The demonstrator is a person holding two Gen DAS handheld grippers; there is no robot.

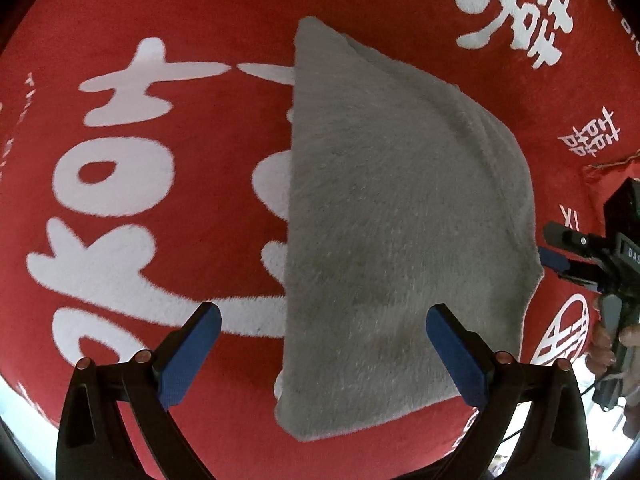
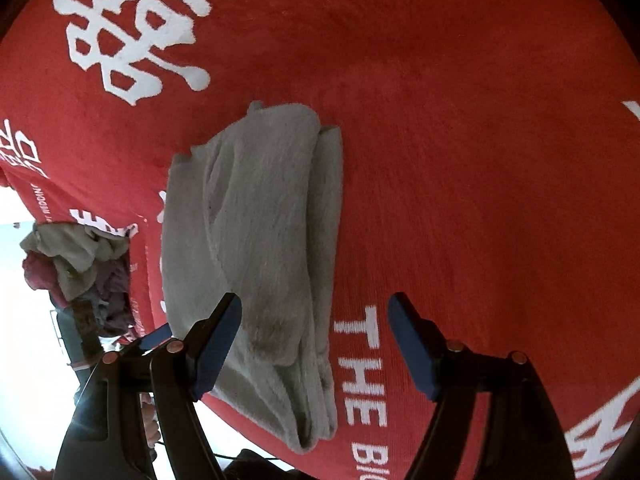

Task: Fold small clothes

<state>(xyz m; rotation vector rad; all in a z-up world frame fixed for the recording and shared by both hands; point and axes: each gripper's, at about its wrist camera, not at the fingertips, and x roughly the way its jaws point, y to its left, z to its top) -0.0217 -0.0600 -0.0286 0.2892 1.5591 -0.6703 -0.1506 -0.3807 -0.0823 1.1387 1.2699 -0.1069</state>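
Red cloth (image 2: 460,140) lettered "THE BIG" bears a folded grey garment (image 2: 256,248); both grippers' fingers spread apart, empty.

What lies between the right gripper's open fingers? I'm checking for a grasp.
In the right wrist view, the right gripper straddles the grey cloth's layered edge and red blanket.

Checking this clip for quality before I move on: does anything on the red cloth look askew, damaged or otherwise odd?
One thing: the folded grey garment has a darker brownish smudge near its closest end, which looks like a stain. Its layers are also not flush, with one edge sticking out along the side. The red cloth looks flat and undamaged.
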